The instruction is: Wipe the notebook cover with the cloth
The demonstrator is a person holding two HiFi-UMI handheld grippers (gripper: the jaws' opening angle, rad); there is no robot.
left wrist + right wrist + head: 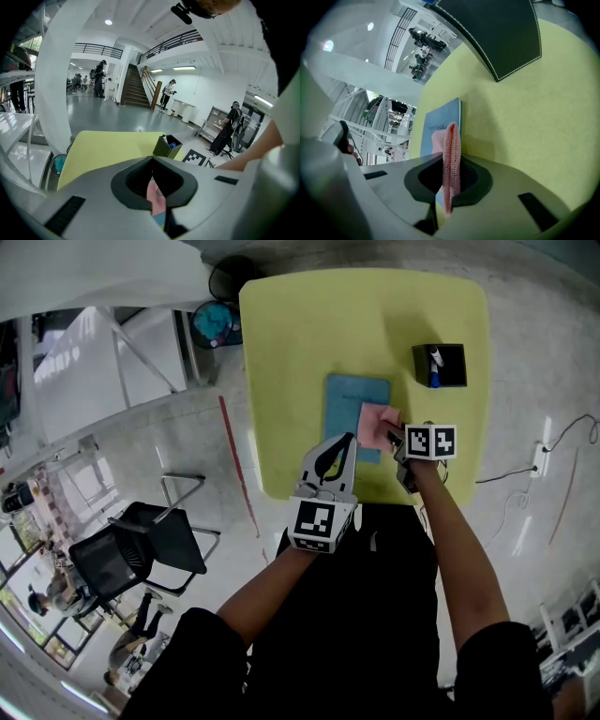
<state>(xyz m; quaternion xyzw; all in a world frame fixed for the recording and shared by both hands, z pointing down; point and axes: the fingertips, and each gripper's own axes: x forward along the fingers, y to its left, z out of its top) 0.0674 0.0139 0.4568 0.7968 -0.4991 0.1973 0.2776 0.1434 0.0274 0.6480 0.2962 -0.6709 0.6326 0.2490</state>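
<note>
blue notebook (pixel 356 413) lies flat on the yellow-green counter (pixel 300 343), nr the front edge, roughly mid-width. pink cloth (pixel 378 426) sits at the notebook's right edge, nr its front-right corner, part over the cover and part past it over the counter.

r tongs (pixel 395 440) are clamped on the cloth. in the right gripper view the knit fabric stands edge-on as a narrow strip pinched between the two jaws, w/ the notebook cover just behind it.

l tongs (pixel 348 441) are together w/ nothing between them. tips point at the notebook's front part, just left of the cloth. the left gripper view shows a bit of pink cloth and blue cover through the gap behind the tips. the l tips look to hover just over the cover, but contact can't be judged from these angles.

black pen box (pixel 441 365) stands on the counter's right side, well apart from the notebook, w/ a white pen and a blue one in it.

off the counter, a black chair (pixel 141 554) stands on the floor to the left. a bin (pixel 216 322) w/ teal lining sits by the counter's far-left corner.
</note>
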